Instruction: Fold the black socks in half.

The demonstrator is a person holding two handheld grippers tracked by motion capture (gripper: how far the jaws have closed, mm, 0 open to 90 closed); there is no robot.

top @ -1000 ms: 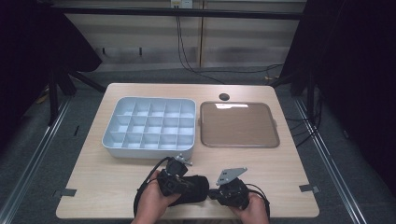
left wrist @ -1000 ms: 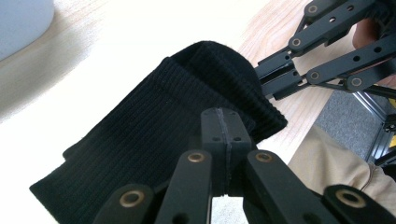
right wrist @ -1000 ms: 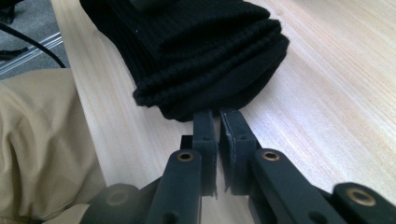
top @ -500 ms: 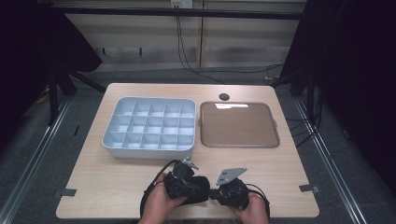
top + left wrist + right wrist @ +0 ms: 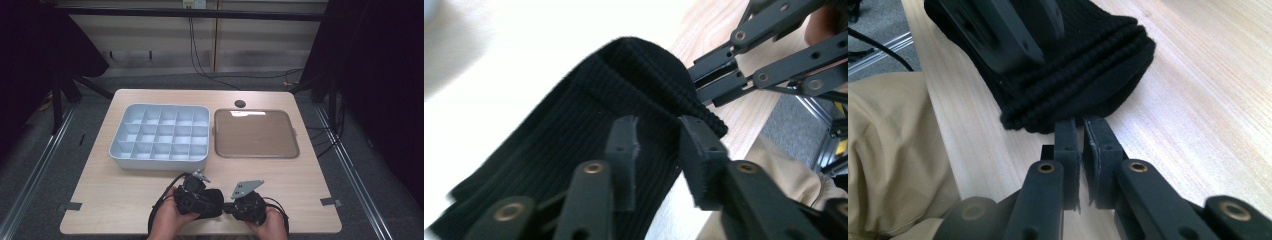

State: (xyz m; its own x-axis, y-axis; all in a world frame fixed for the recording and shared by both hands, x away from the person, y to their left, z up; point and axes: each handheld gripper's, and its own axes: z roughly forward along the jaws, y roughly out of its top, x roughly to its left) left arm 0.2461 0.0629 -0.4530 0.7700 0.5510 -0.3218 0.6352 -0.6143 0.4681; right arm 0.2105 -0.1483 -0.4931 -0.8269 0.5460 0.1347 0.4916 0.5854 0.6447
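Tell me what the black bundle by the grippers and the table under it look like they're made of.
The black bundle looks like soft ribbed knit fabric, perhaps folded socks: fine parallel ribs and stacked, rounded matte edges show. The table looks like pale wood or wood-look laminate with a smooth, low-sheen finish: long straight grain lines run across it; which of the two I cannot tell.

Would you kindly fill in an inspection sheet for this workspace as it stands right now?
Surface: light wooden table, level, bare at the front corners.
Job's things: black ribbed knitted cloth, folded, lying at the near edge.
Clutter: pale grey compartment tray and brown square flat tray side by side behind it; compartments look empty.
Grippers: left tongs have just been opening, jaws apart over the cloth; right tongs nearly closed at the cloth's folded edge, apparently pinching it.
Cables: black cables hang behind the table; one trails from each gripper.
Surroundings: grey floor, black curtains at both sides.
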